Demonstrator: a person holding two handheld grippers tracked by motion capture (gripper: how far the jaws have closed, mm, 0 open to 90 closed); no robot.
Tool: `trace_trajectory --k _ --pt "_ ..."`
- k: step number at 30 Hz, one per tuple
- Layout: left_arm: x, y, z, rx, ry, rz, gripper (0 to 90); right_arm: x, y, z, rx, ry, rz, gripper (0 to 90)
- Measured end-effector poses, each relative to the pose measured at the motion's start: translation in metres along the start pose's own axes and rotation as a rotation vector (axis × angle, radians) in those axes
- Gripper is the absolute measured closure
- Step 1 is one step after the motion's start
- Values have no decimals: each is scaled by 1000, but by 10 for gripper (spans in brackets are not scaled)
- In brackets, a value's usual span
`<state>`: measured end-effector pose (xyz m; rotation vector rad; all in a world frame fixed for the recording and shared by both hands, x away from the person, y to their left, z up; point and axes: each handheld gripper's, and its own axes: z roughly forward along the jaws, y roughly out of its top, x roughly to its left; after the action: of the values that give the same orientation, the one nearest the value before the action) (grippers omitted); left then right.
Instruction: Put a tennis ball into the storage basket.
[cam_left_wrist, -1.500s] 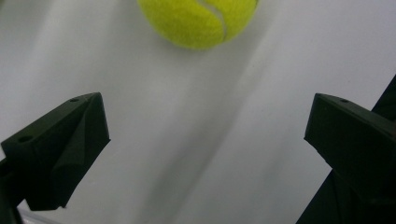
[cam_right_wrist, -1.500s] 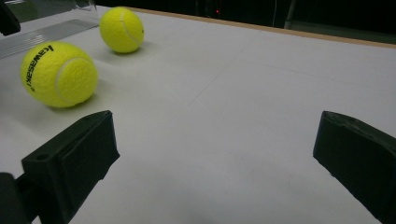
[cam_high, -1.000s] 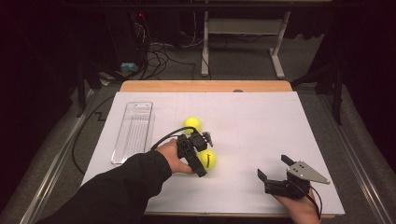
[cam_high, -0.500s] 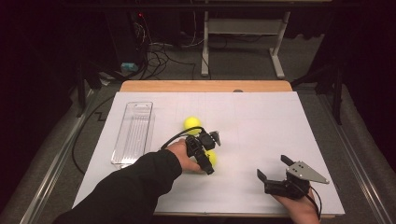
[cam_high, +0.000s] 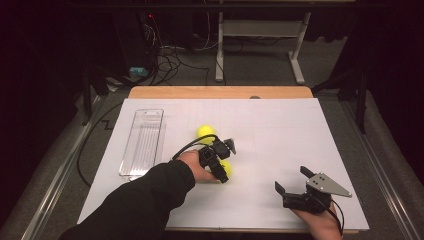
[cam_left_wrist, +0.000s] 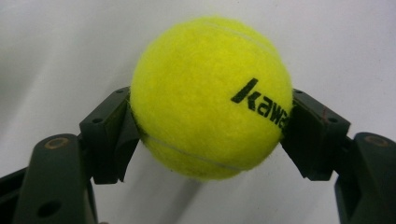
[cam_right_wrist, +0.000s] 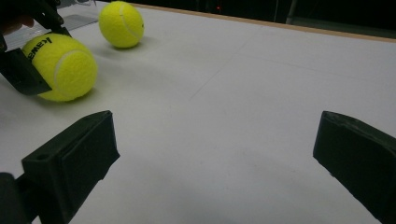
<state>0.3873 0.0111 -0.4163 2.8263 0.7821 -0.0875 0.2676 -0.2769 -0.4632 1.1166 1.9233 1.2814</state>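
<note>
- Where the left gripper (cam_high: 223, 161) reaches over the middle of the white surface (cam_high: 280, 135), its fingers (cam_left_wrist: 109, 135) are pressed against both sides of a yellow tennis ball (cam_left_wrist: 211, 98), holding it.
- From the left gripper view, black lettering on the held ball reads partly as "kawa", and the ball sits between the two pads with the white surface behind it.
- From the high view, the held ball (cam_high: 225, 169) is mostly covered by the gripper and the person's left hand (cam_high: 192, 167), whose dark sleeve (cam_high: 135, 205) comes in from the bottom left.
- A second tennis ball (cam_high: 205, 132) lies on the surface just beyond the held one, apart from it; the right gripper view shows it (cam_right_wrist: 121, 24) farther back than the held ball (cam_right_wrist: 60, 66).
- A clear plastic tray (cam_high: 142, 143) lies lengthwise near the left edge of the surface, well apart from both balls.
- The right gripper (cam_high: 294, 184) rests low at the near right part of the surface, its fingers (cam_right_wrist: 74, 158) spread wide with nothing between them.
- Beyond the far edge stand table legs and loose cables on the floor.
</note>
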Motion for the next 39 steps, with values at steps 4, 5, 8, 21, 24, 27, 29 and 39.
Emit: trace_trajectory --k 4,5,8,21,24,27,29,39 --pt "0 -2 -8 -15 -16 8 267 -1 0 -1 -4 -3 -2 0" --pt "0 -2 -8 -15 -16 8 267 -1 0 -1 -4 -4 -2 0" --pt "1 -7 -17 -11 -15 15 268 -1 0 -1 -5 -3 -3 0" --pt "21 -37 -62 -18 40 -25 265 0 1 -1 -11 -5 -1 0" --pt "27 -43 -71 -25 44 -31 265 0 1 -1 -12 -4 -3 0" --pt "31 -49 -81 -32 59 -35 265 0 2 -2 -12 -4 -1 0" --pt "35 -53 -87 -31 70 -50 265 0 2 -2 -12 -5 -2 0" --pt "65 -79 -116 -48 84 -132 265 -1 1 -2 -12 -5 1 0"
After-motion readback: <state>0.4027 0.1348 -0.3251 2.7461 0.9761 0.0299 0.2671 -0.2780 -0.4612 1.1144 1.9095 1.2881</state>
